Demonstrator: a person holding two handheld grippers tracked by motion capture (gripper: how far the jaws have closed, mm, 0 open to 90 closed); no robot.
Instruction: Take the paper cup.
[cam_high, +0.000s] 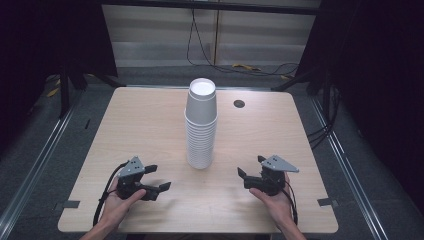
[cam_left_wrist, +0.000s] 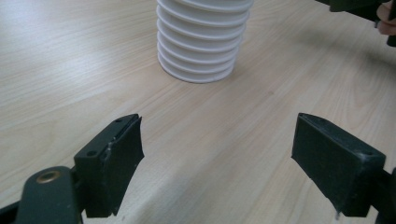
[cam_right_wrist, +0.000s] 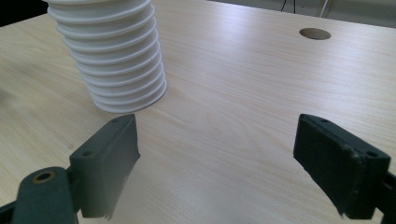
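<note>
Tall stack of white paper cups (cam_high: 201, 125) upside down mid-table (cam_high: 150, 125). Left gripper (cam_high: 159, 178), right gripper (cam_high: 250, 170) flank stack, jaws wide, empty, likely ready to grab.

One obstacle on the tabletop (cam_high: 140, 125)

A tall stack of white paper cups (cam_high: 201, 125) stands mid-table, between and beyond both grippers; bare wood lies open on either side and ahead of each.

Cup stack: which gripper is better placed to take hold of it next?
Hard to call; slight lean left. Both the left gripper and right gripper sit open on either side of the cup stack, about equally far. In the left gripper view the cup stack lies more nearly between the jaws.
</note>
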